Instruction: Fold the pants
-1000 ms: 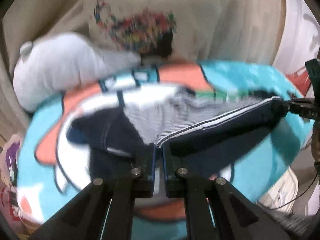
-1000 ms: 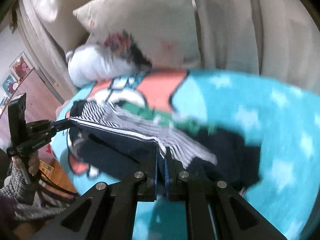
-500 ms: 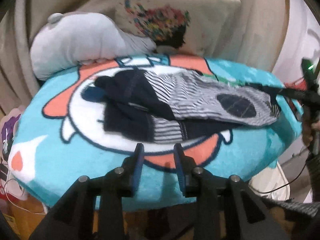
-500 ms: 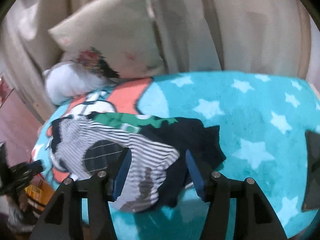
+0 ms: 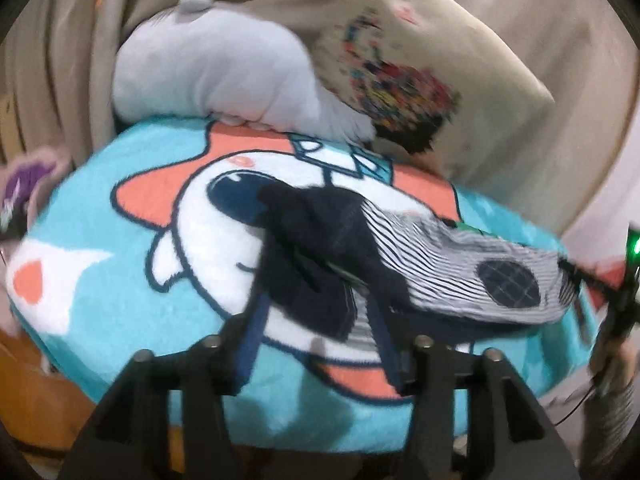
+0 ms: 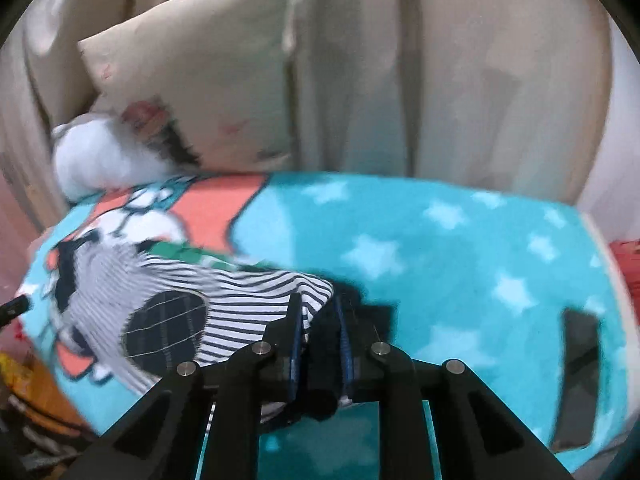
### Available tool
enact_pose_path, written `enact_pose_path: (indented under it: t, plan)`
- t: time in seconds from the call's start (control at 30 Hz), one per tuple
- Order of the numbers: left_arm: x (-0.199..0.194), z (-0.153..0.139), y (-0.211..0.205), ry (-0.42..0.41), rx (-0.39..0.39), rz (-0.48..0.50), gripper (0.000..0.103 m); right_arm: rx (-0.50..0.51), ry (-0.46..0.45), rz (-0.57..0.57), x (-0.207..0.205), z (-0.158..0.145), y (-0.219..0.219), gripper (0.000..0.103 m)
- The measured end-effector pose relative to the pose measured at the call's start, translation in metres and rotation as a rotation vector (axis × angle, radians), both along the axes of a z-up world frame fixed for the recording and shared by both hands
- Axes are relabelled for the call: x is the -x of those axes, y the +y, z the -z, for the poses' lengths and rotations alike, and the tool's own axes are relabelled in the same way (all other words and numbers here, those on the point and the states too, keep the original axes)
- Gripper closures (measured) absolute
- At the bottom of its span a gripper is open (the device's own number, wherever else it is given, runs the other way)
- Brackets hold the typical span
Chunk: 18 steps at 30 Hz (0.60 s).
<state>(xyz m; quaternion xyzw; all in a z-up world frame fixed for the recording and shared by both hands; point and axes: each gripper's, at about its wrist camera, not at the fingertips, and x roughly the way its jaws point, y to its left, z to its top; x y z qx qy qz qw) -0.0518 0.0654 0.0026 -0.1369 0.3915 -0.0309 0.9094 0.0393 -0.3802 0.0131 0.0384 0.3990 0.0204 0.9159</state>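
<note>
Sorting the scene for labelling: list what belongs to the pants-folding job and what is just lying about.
Job:
- navy and white striped pants, on the bed
- left gripper, jaws opening over the navy end
- right gripper, jaws closing on cloth

Lying about:
- turquoise cartoon fleece blanket
- beige printed cushion
- grey plush pillow
- black flat device

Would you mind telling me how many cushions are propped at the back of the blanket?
2: a grey plush cushion at the back left, and a beige printed pillow leaning against the curtain just right of it. Others may be hidden outside the views.

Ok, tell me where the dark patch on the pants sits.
The dark patch sits on the striped pants, right of centre in the left wrist view, near the blanket's right edge.
</note>
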Motion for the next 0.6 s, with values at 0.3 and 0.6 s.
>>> enact_pose_path:
  t: [0.3,0.6]
  plan:
    - [-0.028,0.01,0.009,0.068,0.089,-0.033,0.041,0.132,0.079,0.147,-0.017,0.048,-0.02,0.061]
    - [-0.098,0.033,-0.01,0.18,0.207,-0.018,0.069,-0.078,-0.062,0.206,0.035,0.0,-0.055,0.038]
